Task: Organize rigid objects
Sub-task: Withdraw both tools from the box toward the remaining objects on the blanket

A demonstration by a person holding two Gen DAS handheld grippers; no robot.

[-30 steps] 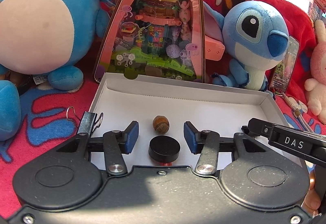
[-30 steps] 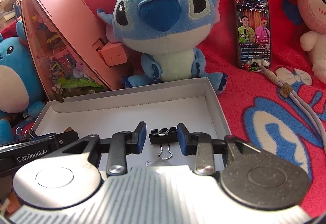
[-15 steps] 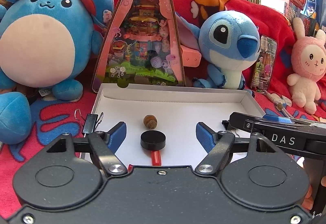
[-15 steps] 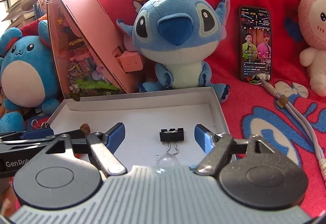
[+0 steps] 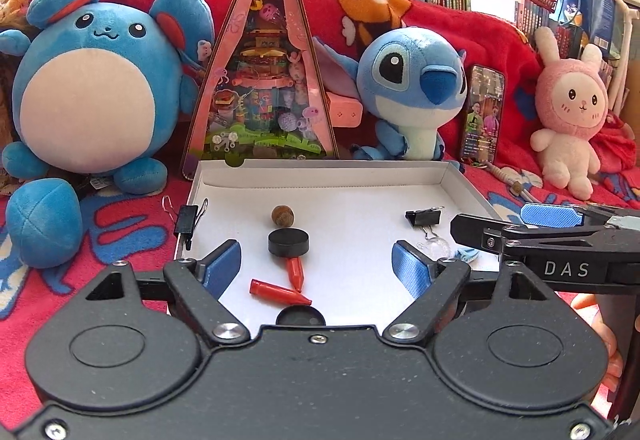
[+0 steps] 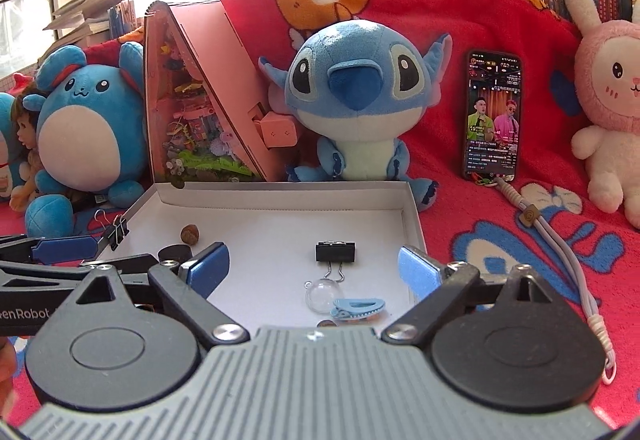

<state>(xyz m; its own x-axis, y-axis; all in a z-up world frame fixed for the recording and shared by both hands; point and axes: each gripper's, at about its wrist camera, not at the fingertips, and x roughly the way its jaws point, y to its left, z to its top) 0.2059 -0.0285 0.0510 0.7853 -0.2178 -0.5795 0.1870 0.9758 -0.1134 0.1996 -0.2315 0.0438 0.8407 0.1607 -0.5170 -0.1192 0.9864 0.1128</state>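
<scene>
The white cardboard tray lies on the red blanket; inside it sit the small rigid things. The left hand-held gripper stands wide open with nothing between its pads, its jaws having just been opening; just ahead of it, near the tray's front edge, rests the black round cap, and beyond that the brown nut. Two red cone-shaped pieces lie by the front edge; one points toward the right wall, the other lies with its long axis running front to back, its tip toward the front edge. The right hand-held gripper is likewise spread wide and empty, its jaws also having just been opening; the black binder clip lies free toward the tray's right wall, its body broadside to the camera and its wire handles trailing toward the front edge. Just in front of it lie a clear glass dome and a pale blue hair clip, its long axis across the tray.

All of these look light and stiff; the clip's steel body should take a squeeze across its flat sides; the cap is probably slick and best held across its rim; the dome looks fragile and likely to roll. Another binder clip sits on the tray's left wall.
</scene>
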